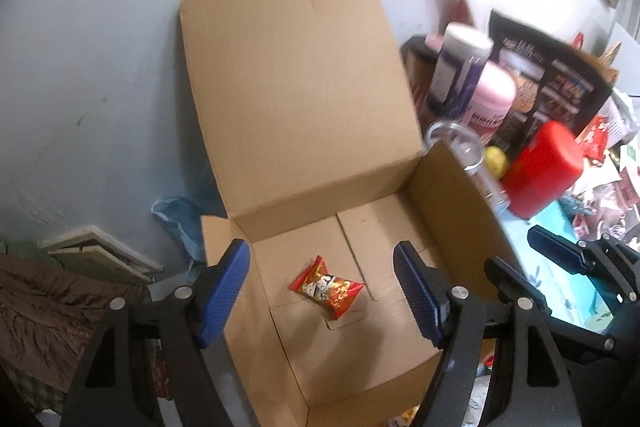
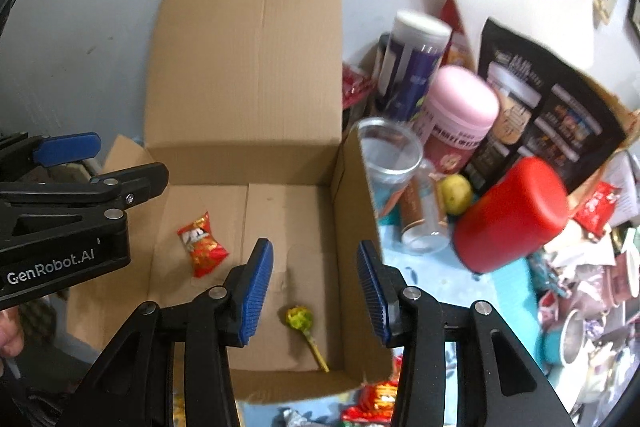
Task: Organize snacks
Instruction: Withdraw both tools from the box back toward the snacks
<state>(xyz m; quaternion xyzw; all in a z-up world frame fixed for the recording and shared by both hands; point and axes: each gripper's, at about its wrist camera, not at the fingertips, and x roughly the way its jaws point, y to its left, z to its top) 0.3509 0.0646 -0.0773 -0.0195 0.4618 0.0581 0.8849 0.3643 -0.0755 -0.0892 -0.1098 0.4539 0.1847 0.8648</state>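
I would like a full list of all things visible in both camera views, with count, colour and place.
open cardboard box: one, brown, against the pale wall, lid raised
red foil snack packet: one, red, on the box floor, left part
wrapped lollipop: one, yellow-green, on the box floor, near the front
red plastic canister: one, red, lying right of the box
pink-lidded jar: one, pink, right of the box
clear plastic jar: one, transparent, beside the box wall
dark blue tube: one, white cap, behind the jars
yellow fruit: one, among the jars
left gripper: jaws open, empty, above the box
right gripper: jaws open, empty, above the lollipop
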